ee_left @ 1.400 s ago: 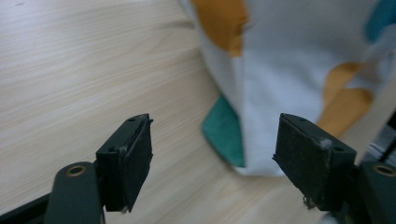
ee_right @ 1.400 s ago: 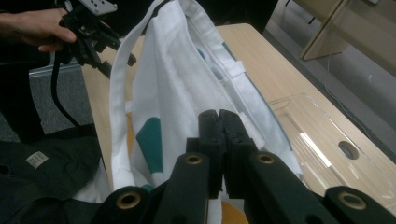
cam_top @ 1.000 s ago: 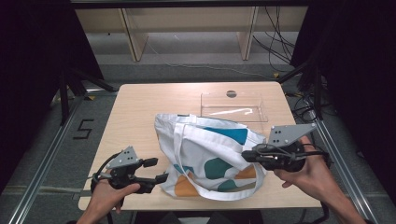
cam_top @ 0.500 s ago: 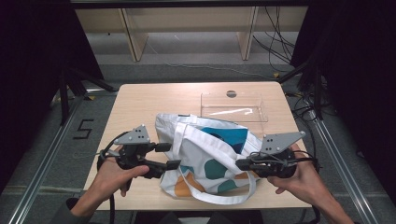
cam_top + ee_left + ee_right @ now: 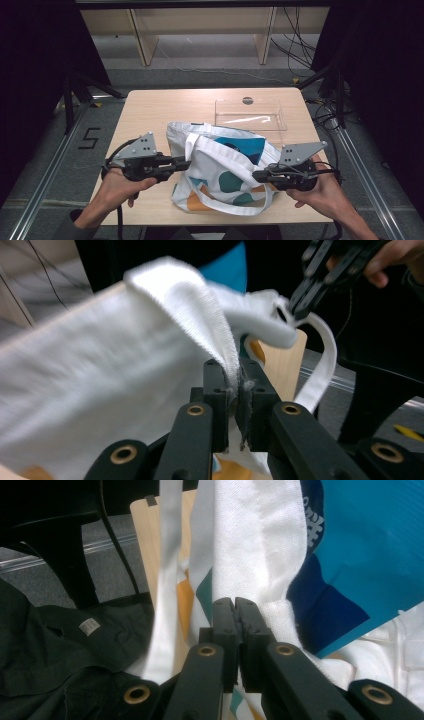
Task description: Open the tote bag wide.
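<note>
Two grips on now: my left gripper (image 5: 184,163) has just been closing and pinches the white rim fabric of the tote bag (image 5: 225,165) between its jaws, clear in the left gripper view (image 5: 235,390). Right gripper (image 5: 257,175) jaws pressed together on the opposite edge of the cloth (image 5: 235,611). Bag sits mid-table (image 5: 150,107), near edge, mouth partly lifted; clear tray (image 5: 250,114) just behind it. Risk: both bites are thin, so pulling apart unevenly could slip one side out, or the loose handle strap (image 5: 240,209) snags.
</note>
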The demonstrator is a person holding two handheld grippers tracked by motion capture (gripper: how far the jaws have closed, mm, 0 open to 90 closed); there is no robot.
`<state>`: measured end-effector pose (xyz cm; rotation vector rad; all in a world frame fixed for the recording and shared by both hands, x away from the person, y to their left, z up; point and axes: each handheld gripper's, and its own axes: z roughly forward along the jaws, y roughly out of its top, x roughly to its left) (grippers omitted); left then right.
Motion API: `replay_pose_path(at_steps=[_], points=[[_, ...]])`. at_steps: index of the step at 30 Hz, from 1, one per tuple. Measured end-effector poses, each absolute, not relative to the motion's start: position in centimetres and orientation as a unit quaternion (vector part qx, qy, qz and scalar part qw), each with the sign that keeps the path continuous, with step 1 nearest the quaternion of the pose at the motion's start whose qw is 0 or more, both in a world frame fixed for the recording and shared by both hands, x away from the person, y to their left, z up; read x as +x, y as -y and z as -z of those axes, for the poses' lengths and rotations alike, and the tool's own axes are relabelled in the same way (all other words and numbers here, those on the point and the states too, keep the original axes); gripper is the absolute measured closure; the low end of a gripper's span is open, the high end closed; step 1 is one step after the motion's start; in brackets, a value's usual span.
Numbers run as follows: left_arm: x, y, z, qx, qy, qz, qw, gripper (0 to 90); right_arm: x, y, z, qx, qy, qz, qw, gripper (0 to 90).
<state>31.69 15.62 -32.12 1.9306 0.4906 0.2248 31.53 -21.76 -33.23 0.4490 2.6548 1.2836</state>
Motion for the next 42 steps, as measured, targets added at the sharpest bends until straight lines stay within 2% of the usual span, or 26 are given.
replay_pose_path(at_steps=[3,7,10,18,22,30,32,36,39,40,41,42], points=[[30.7,-15.8,31.5,0.817,-0.184,-0.107,0.536,83.6,31.4,21.6,33.4,0.148,-0.89,-0.425,0.068,88.9],[30.0,-15.4,34.7,0.837,-0.185,-0.085,0.508,83.8,31.5,21.5,34.3,0.145,-0.89,-0.429,0.06,88.9],[30.0,-15.6,37.1,0.834,-0.205,-0.053,0.509,83.8,31.5,21.3,34.8,0.15,-0.892,-0.423,0.058,88.9],[30.4,-16.0,39.7,0.847,-0.206,-0.05,0.487,83.7,32.0,20.5,36.3,0.152,-0.9,-0.406,0.04,88.8],[31.0,-16.0,42.4,0.85,-0.233,-0.04,0.471,83.6,32.1,20.0,37.4,0.151,-0.901,-0.405,0.033,88.8],[32.4,-16.0,47.5,0.861,-0.269,-0.012,0.432,83.3,31.8,19.2,41.2,0.157,-0.904,-0.397,0.029,88.7],[32.6,-16.1,48.4,0.86,-0.273,-0.003,0.431,83.2,31.8,19.1,42.8,0.159,-0.905,-0.393,0.023,88.7],[32.7,-16.5,48.7,0.86,-0.278,0.002,0.427,82.3,31.7,19.0,43.7,0.157,-0.908,-0.387,0.025,88.7],[32.3,-16.9,48.4,0.861,-0.283,0.013,0.423,79.2,31.4,19.0,44.6,0.161,-0.907,-0.388,0.018,88.5],[32.1,-17.1,48.1,0.865,-0.279,0.016,0.417,71.4,31.4,19.2,45.0,0.164,-0.905,-0.392,0.012,87.1],[31.7,-17.3,47.9,0.861,-0.287,0.022,0.419,71.4,31.4,19.2,45.0,0.164,-0.905,-0.392,0.012,87.1],[31.5,-17.6,47.5,0.859,-0.291,0.024,0.42,65.2,31.4,19.4,45.0,0.166,-0.9,-0.403,0.009,84.7]])
